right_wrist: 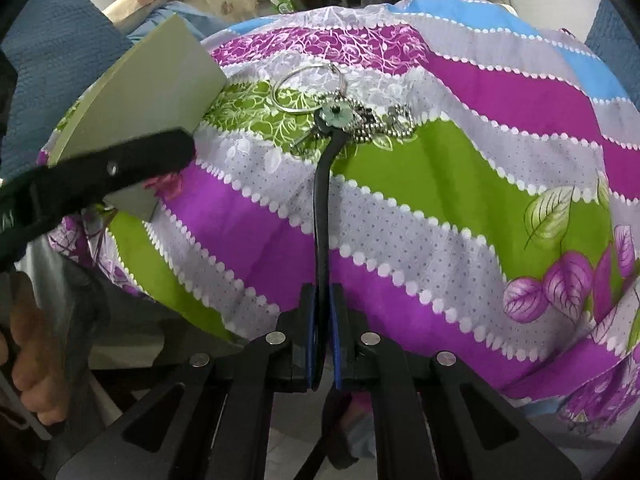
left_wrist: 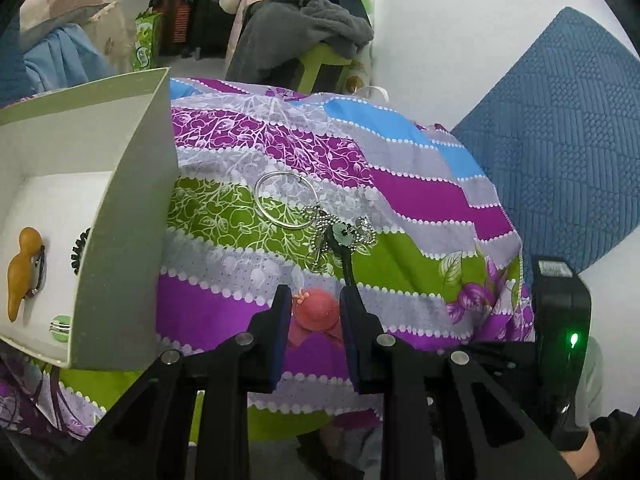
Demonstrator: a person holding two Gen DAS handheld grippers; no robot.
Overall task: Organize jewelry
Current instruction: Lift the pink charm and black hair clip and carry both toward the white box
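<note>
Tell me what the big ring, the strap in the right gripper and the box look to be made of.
Ring: polished silvery metal, bright glints. Strap: probably leather or rubber, matte black and bending. Box: likely cardboard, flat, thin, dull grey-white walls.

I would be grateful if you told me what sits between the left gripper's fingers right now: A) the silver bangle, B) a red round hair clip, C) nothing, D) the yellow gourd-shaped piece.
B: the left gripper has the red round hair clip between its fingers, while the silver bangle lies on the cloth and the yellow gourd-shaped piece is in the box.
</note>
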